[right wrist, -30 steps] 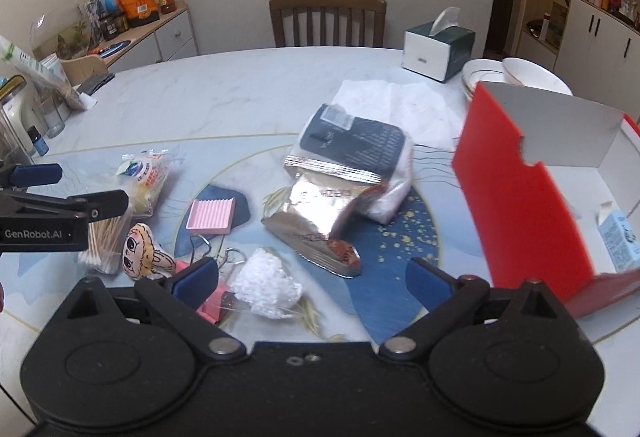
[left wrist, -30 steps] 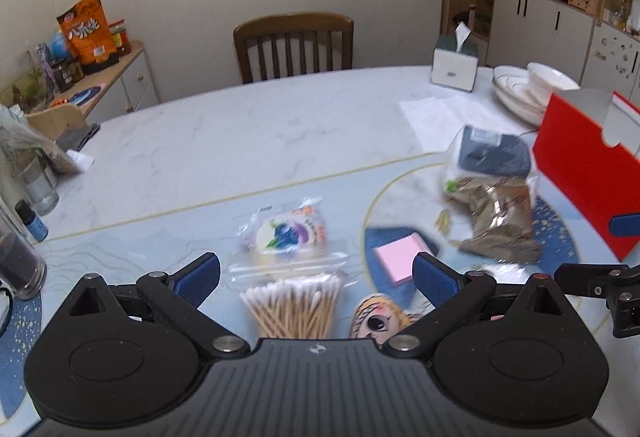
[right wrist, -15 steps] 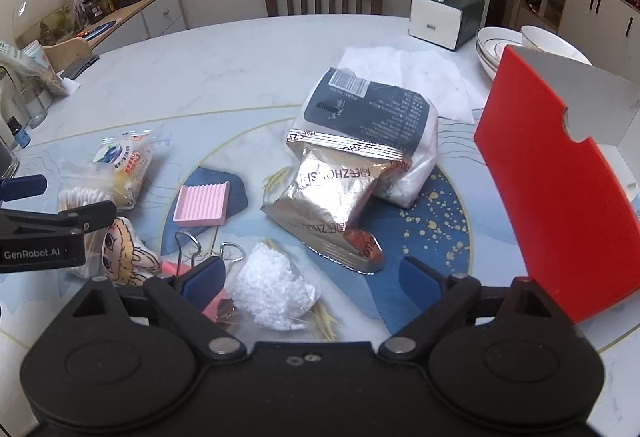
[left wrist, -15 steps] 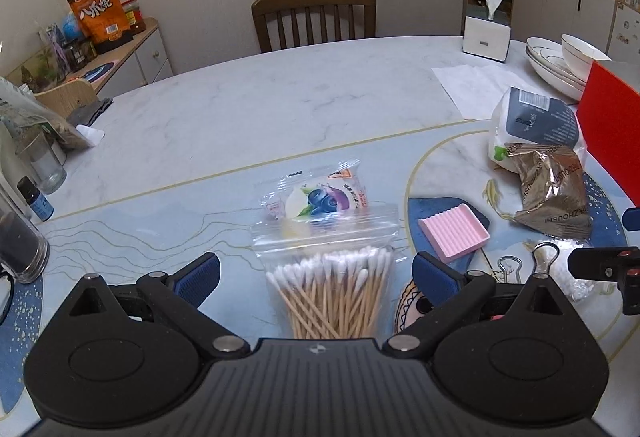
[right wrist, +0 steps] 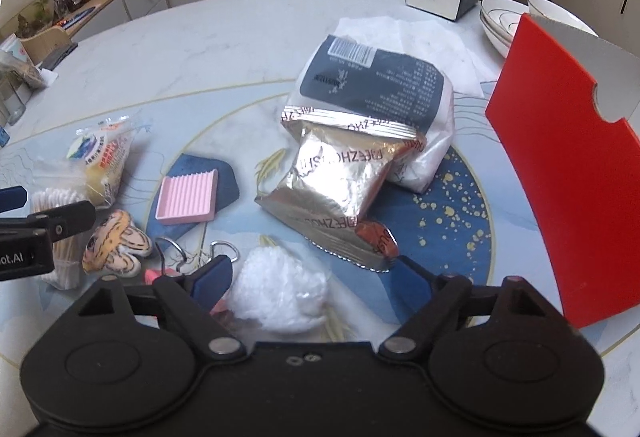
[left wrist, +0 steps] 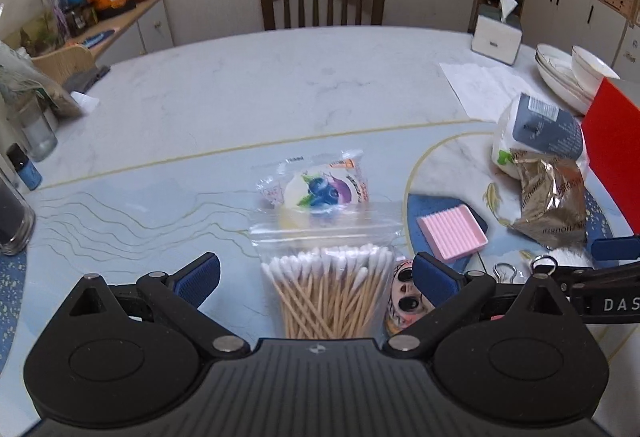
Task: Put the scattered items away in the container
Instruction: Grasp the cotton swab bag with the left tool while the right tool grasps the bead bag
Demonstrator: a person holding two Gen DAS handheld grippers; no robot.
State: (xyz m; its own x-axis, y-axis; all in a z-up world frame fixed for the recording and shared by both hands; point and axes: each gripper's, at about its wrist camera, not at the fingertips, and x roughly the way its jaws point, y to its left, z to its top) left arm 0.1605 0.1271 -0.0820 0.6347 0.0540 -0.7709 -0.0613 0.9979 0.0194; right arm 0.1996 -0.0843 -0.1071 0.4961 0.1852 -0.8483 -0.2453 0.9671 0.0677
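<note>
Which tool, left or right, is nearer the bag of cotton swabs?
Left. The left tool is open with the bag of cotton swabs between its fingers. The right tool is off to the side, straddling a white fluffy bundle.

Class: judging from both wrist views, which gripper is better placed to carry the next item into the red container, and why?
Probably the right gripper: the red container stands right beside it, and its jaws, which have just been closing, bracket the white fluffy bundle. The left gripper brackets the cotton swabs, farther off.

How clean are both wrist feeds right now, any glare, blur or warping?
Left wrist view: sharp, soft even light, fisheye curves the table edge, corners darken. Right wrist view: also sharp, glare on the silver foil packet, the red box wall bows with distortion.
</note>
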